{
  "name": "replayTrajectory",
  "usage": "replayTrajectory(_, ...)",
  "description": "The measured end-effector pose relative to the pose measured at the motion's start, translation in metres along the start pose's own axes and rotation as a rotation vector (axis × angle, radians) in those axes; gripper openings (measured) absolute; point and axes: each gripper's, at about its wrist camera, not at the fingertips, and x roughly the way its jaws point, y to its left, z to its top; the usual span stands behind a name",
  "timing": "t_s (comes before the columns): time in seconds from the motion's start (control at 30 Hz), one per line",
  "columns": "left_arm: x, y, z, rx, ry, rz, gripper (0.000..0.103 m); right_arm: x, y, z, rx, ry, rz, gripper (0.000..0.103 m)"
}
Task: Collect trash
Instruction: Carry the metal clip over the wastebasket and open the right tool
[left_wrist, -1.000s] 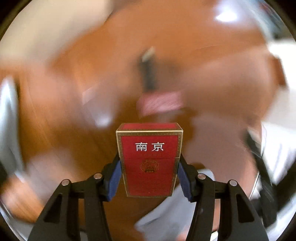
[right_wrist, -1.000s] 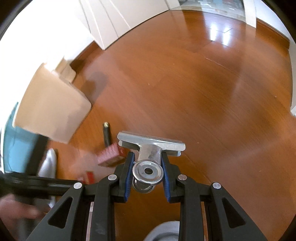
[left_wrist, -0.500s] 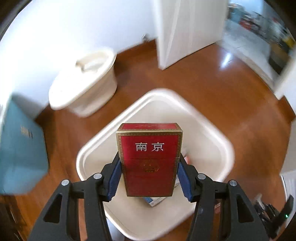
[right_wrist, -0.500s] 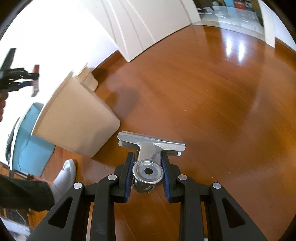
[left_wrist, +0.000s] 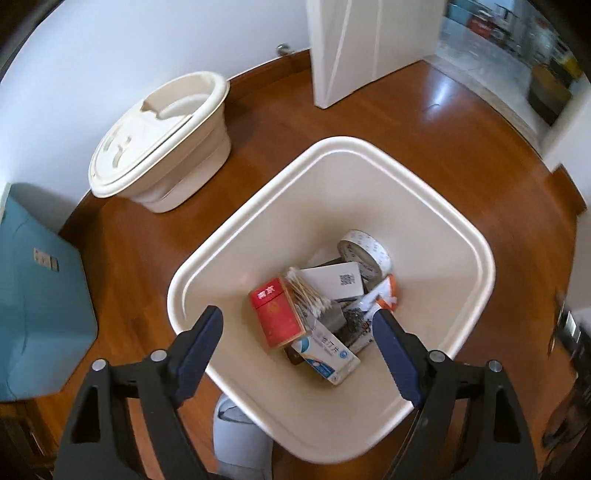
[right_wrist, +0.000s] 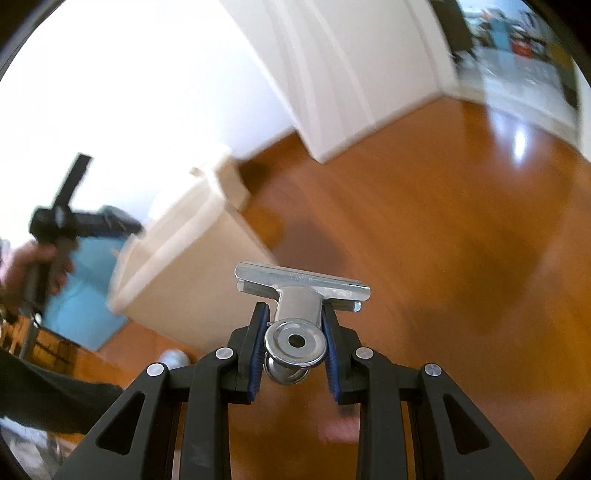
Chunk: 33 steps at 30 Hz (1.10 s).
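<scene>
The left gripper (left_wrist: 297, 330) hangs over the cream trash bin (left_wrist: 476, 258) with its jaws spread wide and nothing between them. Down in the bin the red cigarette pack (left_wrist: 277, 316) lies on the heap, tilted, its long axis running from the upper left toward the lower right in the left wrist view, the gold-edged top end nearest the bin's far-left wall. Against its right side sits a bundle of cotton swabs (left_wrist: 308, 291); beyond that lie a white card with a printed code (left_wrist: 338, 278) and a roll of tape (left_wrist: 365, 254), and a white and blue carton (left_wrist: 327, 350) lies just below the pack. The right gripper (right_wrist: 295, 345) is clamped tight on a metal bulldog clip (right_wrist: 301, 291), its blue pads (right_wrist: 258, 345) pressing the round handle ends from either side; the clip's wide bar lies crosswise, pointing away from the camera. In the right wrist view the bin (right_wrist: 184, 258) stands to the left, blurred, and the person's left hand (right_wrist: 38, 266) holds the other tool above it. The bin stands on a glossy reddish-brown wood floor (left_wrist: 424, 110). A cream lidded tub (left_wrist: 162, 136) sits by the white wall, apart from the bin, with a teal box (left_wrist: 37, 295) to its left. A white door (left_wrist: 369, 44) stands behind, and what may be a tiled room shows past it.
</scene>
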Motion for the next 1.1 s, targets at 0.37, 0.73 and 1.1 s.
replayTrajectory(0.37, -0.034, 0.063, 0.025, -0.276, -0.074, -0.073, 0.083, 0.112, 0.132, 0.105, -0.209, 0.043, 0.214, 0.029)
replayTrajectory(0.73, -0.021, 0.065, 0.015, -0.297, -0.025, -0.088, 0.083, 0.197, 0.180, 0.084, -0.290, 0.242, 0.180, 0.069)
replayTrajectory(1.1, -0.023, -0.028, 0.010, 0.012, -0.044, -0.091, 0.083, 0.082, 0.022, -0.011, -0.389, 0.255, -0.023, 0.077)
